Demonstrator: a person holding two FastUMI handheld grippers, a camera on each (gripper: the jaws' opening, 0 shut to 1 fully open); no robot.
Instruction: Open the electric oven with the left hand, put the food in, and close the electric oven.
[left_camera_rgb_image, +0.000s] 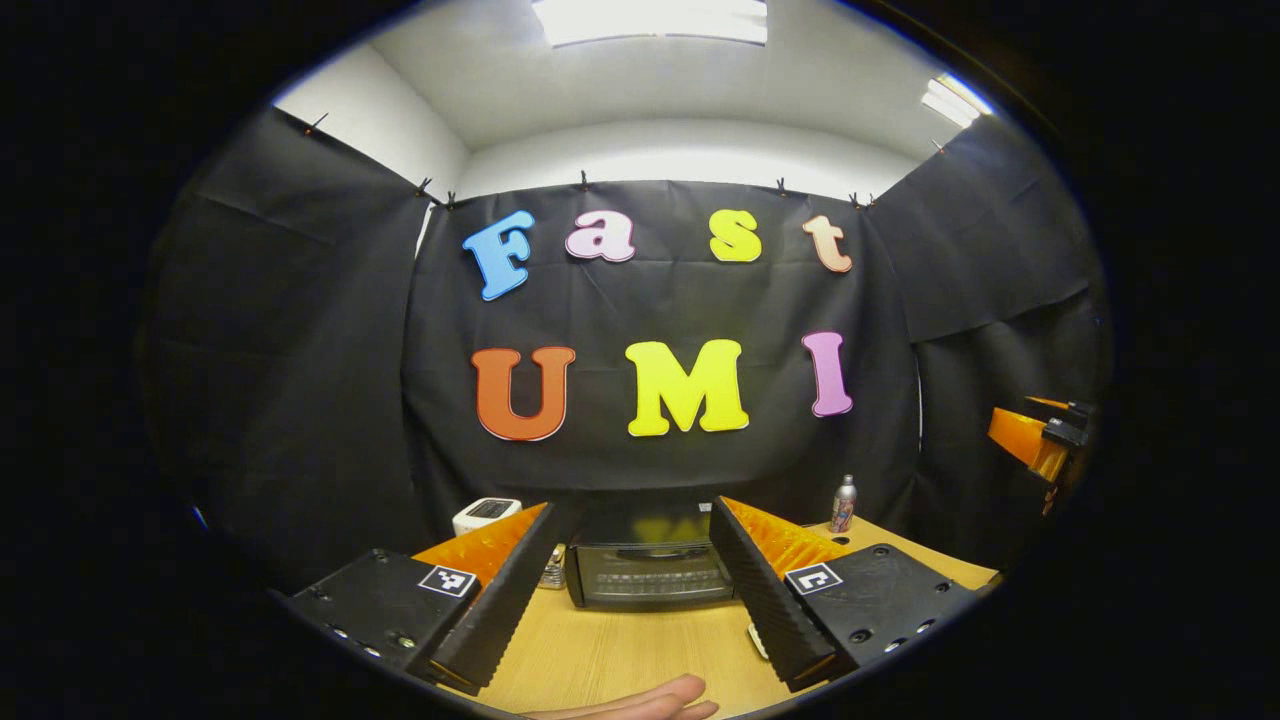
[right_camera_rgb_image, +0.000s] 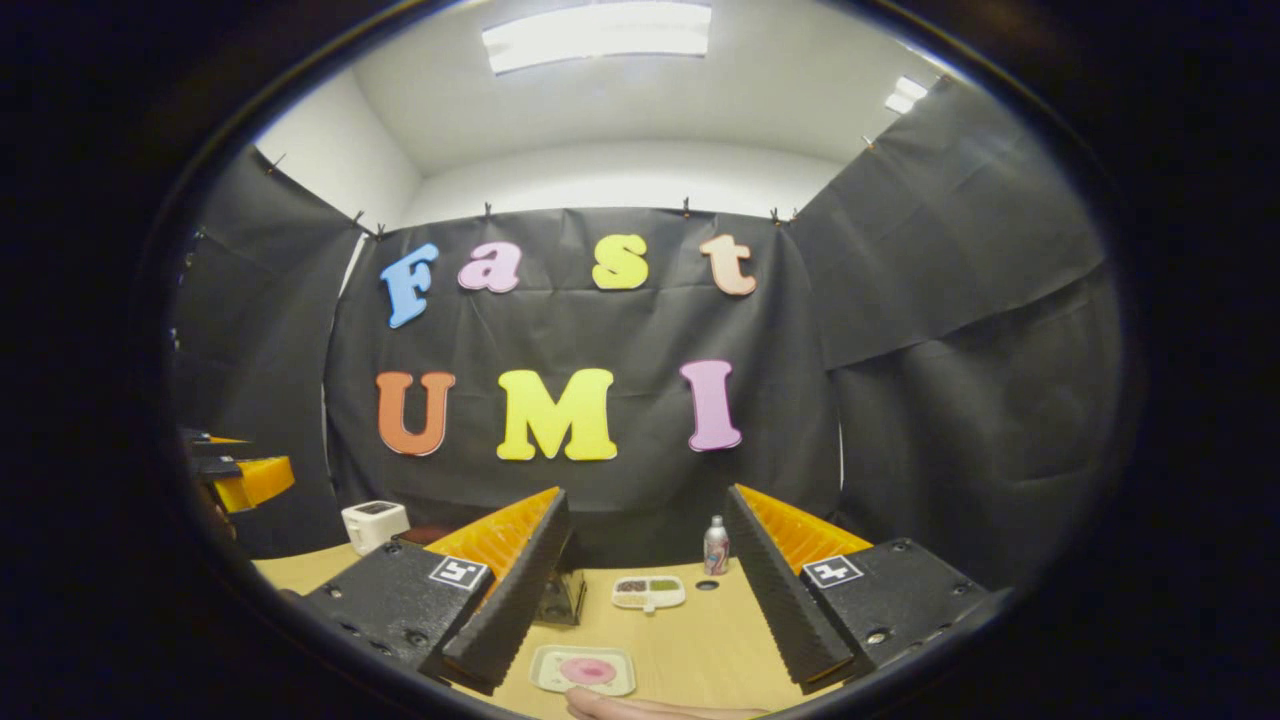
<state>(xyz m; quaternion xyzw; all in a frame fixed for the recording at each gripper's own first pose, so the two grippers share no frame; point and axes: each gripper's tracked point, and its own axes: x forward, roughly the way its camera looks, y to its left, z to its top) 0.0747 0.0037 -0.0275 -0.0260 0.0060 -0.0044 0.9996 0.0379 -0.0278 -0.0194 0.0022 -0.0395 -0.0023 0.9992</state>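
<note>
In the left gripper view, the left gripper (left_camera_rgb_image: 640, 590) hangs above the wooden table (left_camera_rgb_image: 620, 655) with its fingers spread wide and nothing between them. The oven (left_camera_rgb_image: 650, 572) sits framed in that gap, door closed, its sides hidden behind the fingers. In the right gripper view, the right gripper (right_camera_rgb_image: 650, 590) is likewise spread and empty. Below it a plate (right_camera_rgb_image: 583, 669) holds what seems to be pink food (right_camera_rgb_image: 588, 670), partly cut off by a hand (right_camera_rgb_image: 650, 707) at the bottom edge.
</note>
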